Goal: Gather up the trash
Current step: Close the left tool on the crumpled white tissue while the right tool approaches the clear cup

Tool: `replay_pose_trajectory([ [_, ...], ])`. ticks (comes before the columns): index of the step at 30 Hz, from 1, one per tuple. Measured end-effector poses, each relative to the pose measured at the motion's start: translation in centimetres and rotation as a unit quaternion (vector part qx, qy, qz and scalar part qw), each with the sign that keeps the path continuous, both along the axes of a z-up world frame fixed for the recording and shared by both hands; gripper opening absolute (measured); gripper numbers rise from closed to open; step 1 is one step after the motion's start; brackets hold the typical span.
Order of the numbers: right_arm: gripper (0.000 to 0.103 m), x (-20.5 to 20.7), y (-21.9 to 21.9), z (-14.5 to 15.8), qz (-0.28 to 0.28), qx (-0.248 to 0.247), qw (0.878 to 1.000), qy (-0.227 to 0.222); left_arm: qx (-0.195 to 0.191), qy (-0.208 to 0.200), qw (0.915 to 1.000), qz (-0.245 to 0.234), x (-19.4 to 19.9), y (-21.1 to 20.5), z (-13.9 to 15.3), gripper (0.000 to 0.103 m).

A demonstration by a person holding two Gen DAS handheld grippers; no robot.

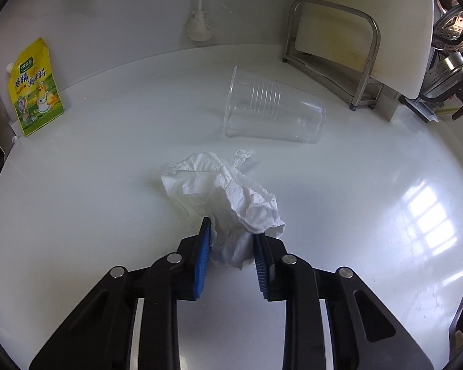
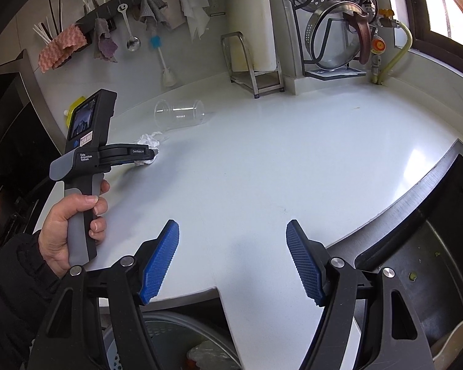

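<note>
A crumpled white tissue (image 1: pixel 225 191) lies on the white countertop (image 1: pixel 370 231), and my left gripper (image 1: pixel 231 228) is shut on its near end, with the blue pads (image 1: pixel 204 246) pressing the paper from both sides. Just beyond it a clear plastic cup (image 1: pixel 271 108) lies on its side. In the right wrist view a hand holds the left gripper (image 2: pixel 149 155) low on the tissue (image 2: pixel 148 140), with the cup (image 2: pixel 180 114) behind. My right gripper (image 2: pixel 233 231) hangs open over the counter's front edge with nothing between its fingers.
A yellow seasoning pouch (image 1: pixel 35 89) leans at the back left. A metal rack with a cutting board (image 1: pixel 333 52) and a hanging bottle brush (image 1: pixel 199 24) stand at the back wall. A sink (image 2: pixel 432 262) lies at right, and a bin (image 2: pixel 169 339) sits below the counter edge.
</note>
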State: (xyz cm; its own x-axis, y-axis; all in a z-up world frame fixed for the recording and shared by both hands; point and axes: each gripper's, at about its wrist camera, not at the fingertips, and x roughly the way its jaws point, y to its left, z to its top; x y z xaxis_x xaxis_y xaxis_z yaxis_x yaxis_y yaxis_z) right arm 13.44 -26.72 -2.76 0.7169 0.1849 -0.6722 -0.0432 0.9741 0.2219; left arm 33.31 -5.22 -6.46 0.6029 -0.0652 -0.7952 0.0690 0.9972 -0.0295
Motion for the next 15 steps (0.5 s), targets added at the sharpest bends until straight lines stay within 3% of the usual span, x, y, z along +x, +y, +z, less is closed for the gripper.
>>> replay_pose_trajectory([
  [2, 0.069, 0.4, 0.5, 0.1, 0.005, -0.003, 1.000, -0.001, 0.003, -0.005, 1.0000, -0.006, -0.3, 0.5, 0.4, 0.019],
  [11, 0.069, 4.5, 4.8, 1.1, 0.062, -0.026, 0.998, -0.019, 0.036, -0.052, 0.9980, 0.000, -1.9, 6.1, 2.5, 0.019],
  [15, 0.070, 8.8, 6.9, 2.1, 0.090, -0.051, 0.994, -0.024, 0.017, -0.055, 0.9979, 0.028, -1.1, 9.3, 2.8, 0.019],
])
